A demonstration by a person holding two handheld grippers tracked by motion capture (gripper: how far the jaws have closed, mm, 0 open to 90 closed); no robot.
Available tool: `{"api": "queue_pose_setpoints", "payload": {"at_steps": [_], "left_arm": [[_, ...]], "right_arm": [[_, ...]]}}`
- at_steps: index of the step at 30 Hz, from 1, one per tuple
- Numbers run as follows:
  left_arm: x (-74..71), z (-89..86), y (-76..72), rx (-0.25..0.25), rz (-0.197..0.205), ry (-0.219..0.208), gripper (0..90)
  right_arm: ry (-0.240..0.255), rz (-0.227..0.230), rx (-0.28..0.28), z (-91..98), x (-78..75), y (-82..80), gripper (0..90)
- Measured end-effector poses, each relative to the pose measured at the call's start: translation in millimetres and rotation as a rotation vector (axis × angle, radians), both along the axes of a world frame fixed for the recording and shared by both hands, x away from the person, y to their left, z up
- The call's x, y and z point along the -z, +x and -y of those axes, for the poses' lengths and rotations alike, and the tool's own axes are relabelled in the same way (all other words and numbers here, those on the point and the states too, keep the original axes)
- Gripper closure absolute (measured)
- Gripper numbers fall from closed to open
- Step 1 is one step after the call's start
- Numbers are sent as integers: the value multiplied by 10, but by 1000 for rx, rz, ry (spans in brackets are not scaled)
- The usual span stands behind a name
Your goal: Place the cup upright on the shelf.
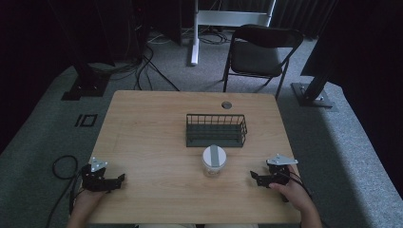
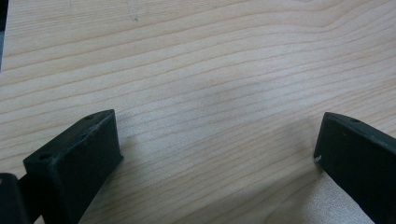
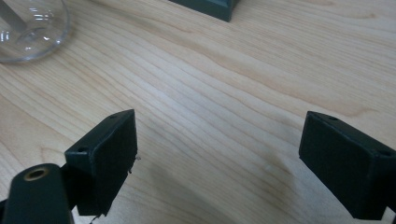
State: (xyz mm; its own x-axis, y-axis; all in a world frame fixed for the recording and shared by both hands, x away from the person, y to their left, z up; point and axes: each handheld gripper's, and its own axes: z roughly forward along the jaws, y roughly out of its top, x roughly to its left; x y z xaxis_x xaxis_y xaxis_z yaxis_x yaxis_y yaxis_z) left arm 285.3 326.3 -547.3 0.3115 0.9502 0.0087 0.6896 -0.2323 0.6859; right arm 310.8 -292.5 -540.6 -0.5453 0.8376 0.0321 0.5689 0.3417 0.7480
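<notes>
Wooden table (image 1: 157,142), pale grain, on grey carpet; dark curtains behind.

Item 1: clear glass jar (image 1: 213,161), count one, white lid with grey strip across it. It stands upright near the table's middle, just in front of the wire basket and apart from it, between the two grippers. Its rounded base shows in the right gripper view (image 3: 28,32). Judged rigid, breakable and smooth-walled, likely slippery; contents cannot be told, so weight is uncertain. Best taken across the body below the lid, squeezed gently.

Item 2: dark wire basket (image 1: 216,129), count one, seemingly empty.

Item 3: folding chair (image 1: 259,50), count one, beyond the table.

Item 4: grippers, count two. Left gripper (image 1: 119,179) and right gripper (image 1: 254,175) both rest near the front edge, jaws spread wide, holding nothing.
</notes>
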Motion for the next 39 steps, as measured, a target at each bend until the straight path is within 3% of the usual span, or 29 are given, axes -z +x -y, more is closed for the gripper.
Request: {"api": "queue_pose_setpoints", "payload": {"at_steps": [18,39], "left_arm": [[0,0,0,0,0,0,6],[0,-1,0,0,0,0,6]], "right_arm": [[50,22,-85,-221,-101,-26,113],[90,29,-201,-554,-112,-31,113]]}}
